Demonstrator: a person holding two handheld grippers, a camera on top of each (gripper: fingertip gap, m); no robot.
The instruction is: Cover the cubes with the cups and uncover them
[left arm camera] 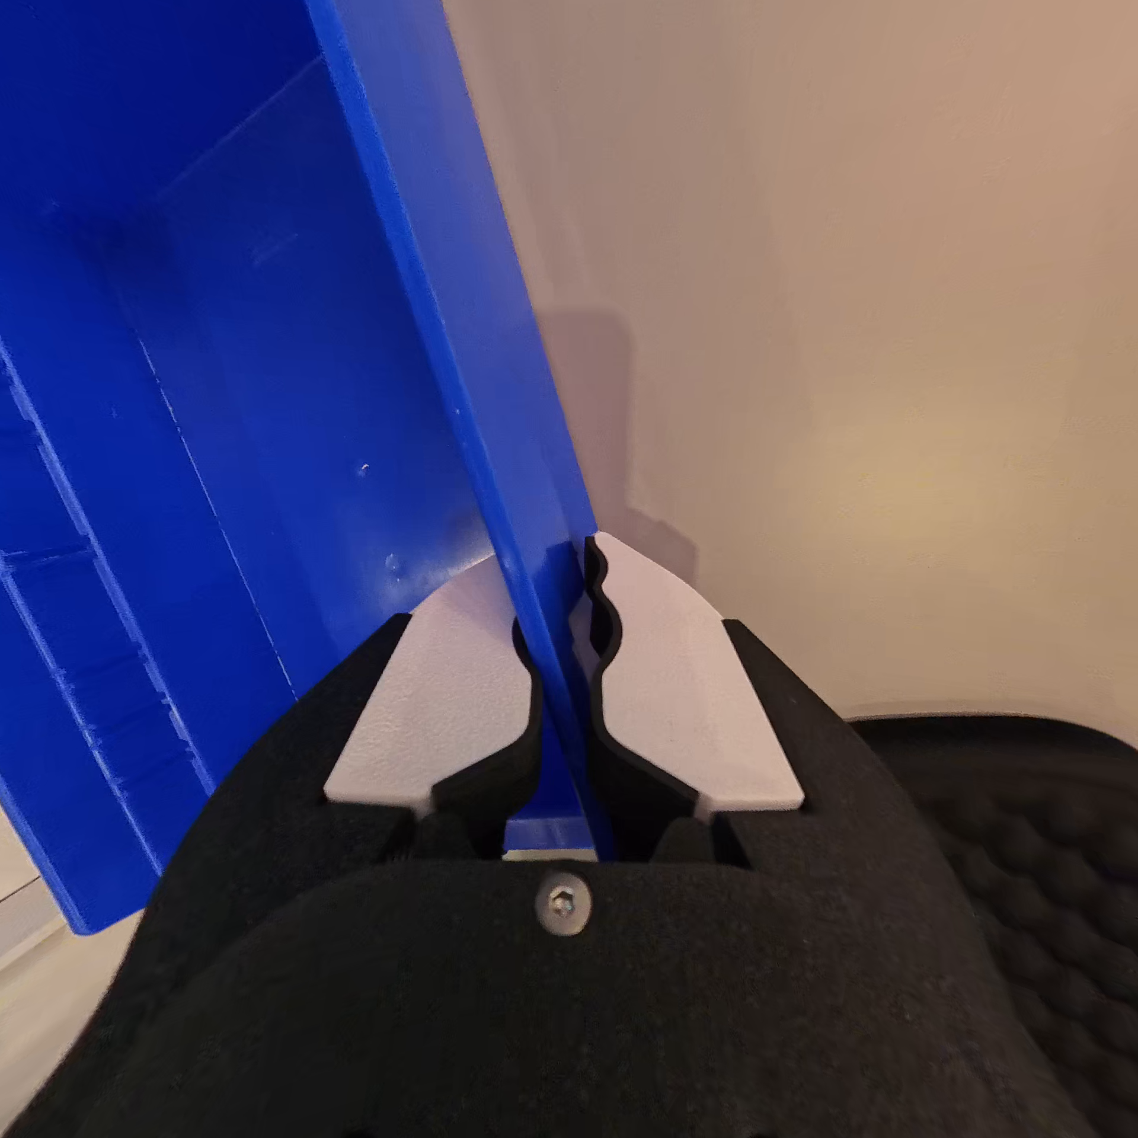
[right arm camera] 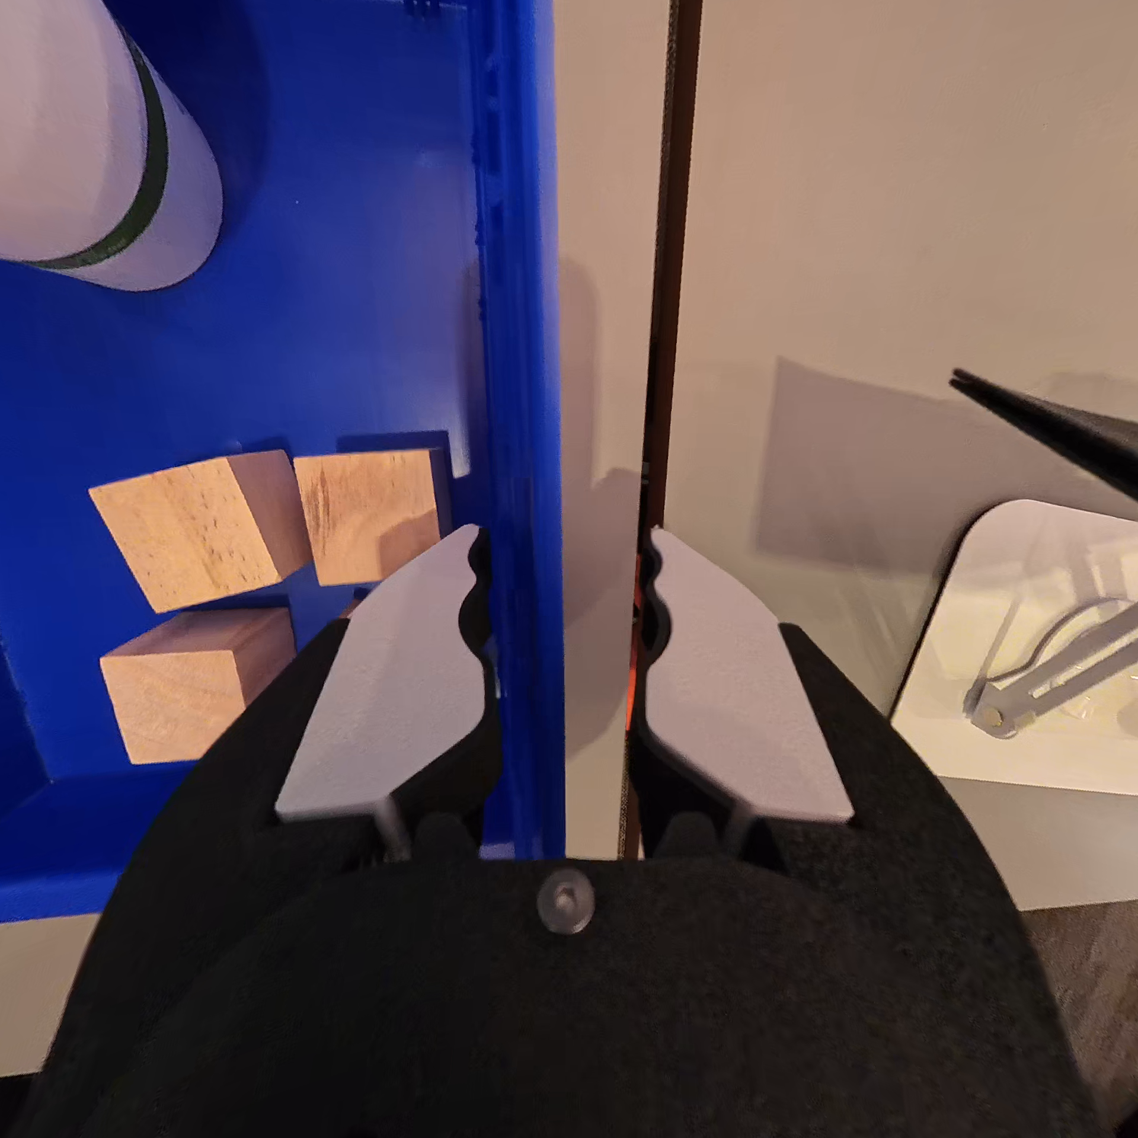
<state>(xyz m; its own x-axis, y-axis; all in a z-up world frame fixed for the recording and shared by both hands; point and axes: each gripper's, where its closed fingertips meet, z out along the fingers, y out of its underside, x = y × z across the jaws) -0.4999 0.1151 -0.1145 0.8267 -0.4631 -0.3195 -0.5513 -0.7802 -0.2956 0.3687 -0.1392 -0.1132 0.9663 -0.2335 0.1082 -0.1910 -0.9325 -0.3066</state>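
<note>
**Both grippers at blue bin wall; cubes and cup inside**

Left gripper (left arm camera: 563, 646): jaws clamped on the thin side wall of the blue bin (left arm camera: 246, 431), which appears tilted. Right gripper (right arm camera: 563, 616): jaws parted, straddling the bin's (right arm camera: 529, 369) right wall, not pinching it.

Just past the right gripper's inner finger, three wooden cubes (right arm camera: 197, 529) lie on the bin floor. Judged light, rigid, easily nudged. Farther in, a white cup (right arm camera: 111, 154) with green band lies on its side; likely thin and crushable, so grasp gently at mid-body.
</note>
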